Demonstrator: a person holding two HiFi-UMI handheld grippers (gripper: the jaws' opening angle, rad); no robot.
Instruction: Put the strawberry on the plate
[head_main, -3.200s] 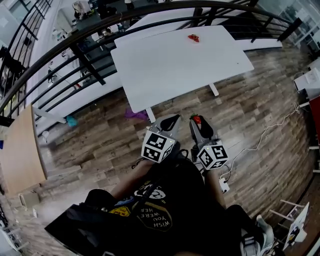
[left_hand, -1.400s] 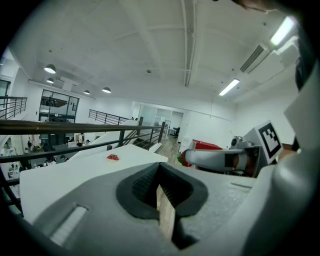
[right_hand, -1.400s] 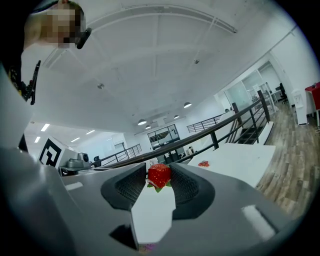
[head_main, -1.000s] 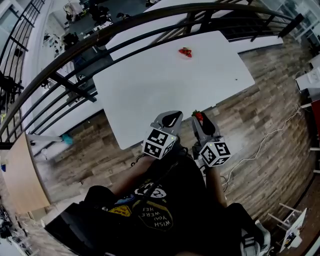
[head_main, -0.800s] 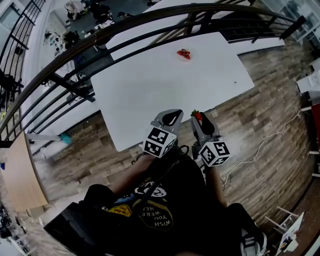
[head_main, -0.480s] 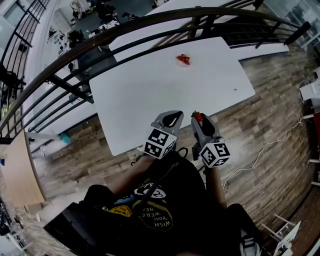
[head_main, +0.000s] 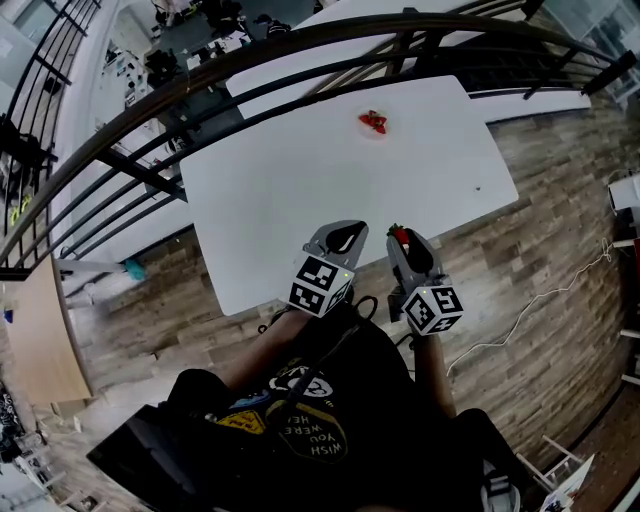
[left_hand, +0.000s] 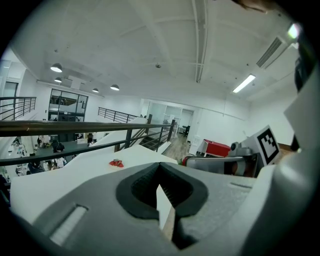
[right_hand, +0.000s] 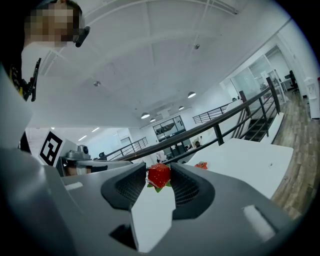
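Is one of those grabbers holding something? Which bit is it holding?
The right gripper pinches the strawberry by its sides, at the jaw tips. The left gripper is shut on nothing.

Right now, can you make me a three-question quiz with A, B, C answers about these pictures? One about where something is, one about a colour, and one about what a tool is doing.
1. Where is the strawberry?
A. Between the jaws of the right tool
B. In the left tool
C. On the floor

2. What colour is the table?
A. Black
B. White
C. Green

3. What is the left tool doing?
A. Holding a cup
B. Standing wide open
C. Shut, with nothing in it

Answers:
1. A, because the right gripper view shows the red berry pinched between that tool's tips.
2. B, because the head view shows a plain white top.
3. C, because the left gripper view shows its tips meeting with nothing between them.
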